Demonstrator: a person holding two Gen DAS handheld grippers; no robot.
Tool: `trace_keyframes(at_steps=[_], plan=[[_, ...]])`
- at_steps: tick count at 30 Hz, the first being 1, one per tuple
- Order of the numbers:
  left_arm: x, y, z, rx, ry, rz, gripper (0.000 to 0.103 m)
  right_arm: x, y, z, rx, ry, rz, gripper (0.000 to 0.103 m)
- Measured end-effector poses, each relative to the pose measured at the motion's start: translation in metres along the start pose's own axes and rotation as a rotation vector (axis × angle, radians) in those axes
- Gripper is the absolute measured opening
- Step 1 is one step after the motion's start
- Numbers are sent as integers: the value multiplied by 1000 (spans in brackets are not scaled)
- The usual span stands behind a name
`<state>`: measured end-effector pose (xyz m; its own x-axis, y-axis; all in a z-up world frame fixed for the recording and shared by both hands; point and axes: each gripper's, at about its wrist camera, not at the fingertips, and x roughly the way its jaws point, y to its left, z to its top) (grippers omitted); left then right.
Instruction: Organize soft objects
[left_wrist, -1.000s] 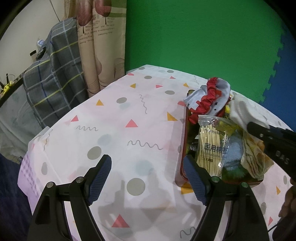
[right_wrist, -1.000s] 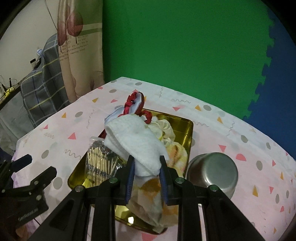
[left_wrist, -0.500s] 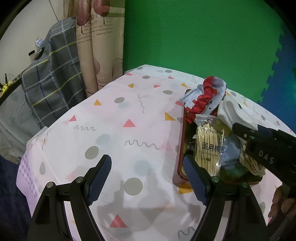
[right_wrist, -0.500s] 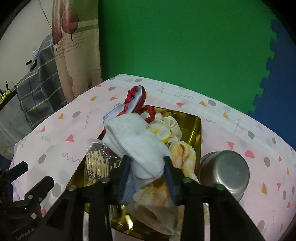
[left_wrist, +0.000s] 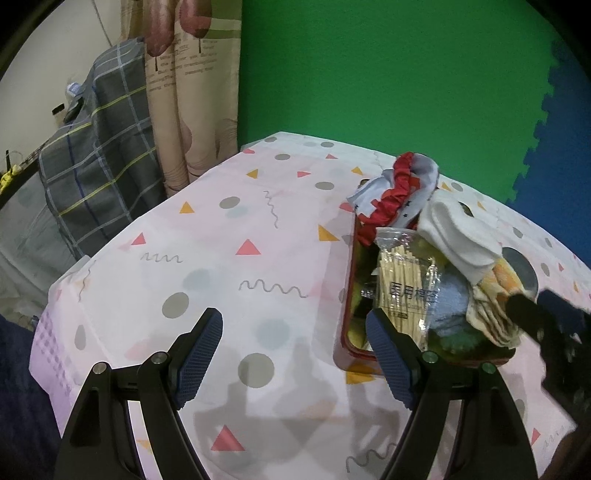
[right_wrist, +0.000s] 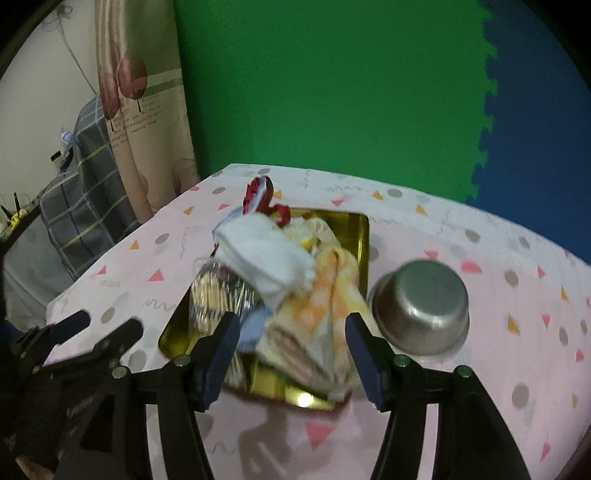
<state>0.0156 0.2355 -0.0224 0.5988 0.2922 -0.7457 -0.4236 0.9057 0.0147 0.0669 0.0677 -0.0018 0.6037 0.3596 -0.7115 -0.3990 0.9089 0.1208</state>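
A gold tray on the patterned tablecloth holds a heap of soft things. On top lies a white cloth, over an orange-and-yellow checked towel. A red-and-white frilled piece sits at the far end, beside a clear bag of wooden sticks. My right gripper hangs in front of the heap, its jaws opening, pads clear of the cloths. My left gripper stands open over the bare tablecloth, left of the tray.
An upturned steel bowl rests right of the tray. The table's left edge drops off beside a plaid cover and a curtain. A green and blue foam wall stands behind.
My right gripper has let go of the white cloth, spread its jaws and pulled back from the heap. The white cloth now lies on the pile. My left gripper has stayed put.
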Motion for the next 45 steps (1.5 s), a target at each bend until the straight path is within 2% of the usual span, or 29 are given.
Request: trace_keyframes(at_steps=[4,10,45], plan=[[-3,-7,-2,18,-7,-8,77,-12,-2,-20,29,5,5,61],[-6,-12,-3,35,-17,-12,78,-18,4,-31,15,12,-3,61],[-4,-15,-7,45,-5,-19,79,-10,10,-39,4,67,-1,61]])
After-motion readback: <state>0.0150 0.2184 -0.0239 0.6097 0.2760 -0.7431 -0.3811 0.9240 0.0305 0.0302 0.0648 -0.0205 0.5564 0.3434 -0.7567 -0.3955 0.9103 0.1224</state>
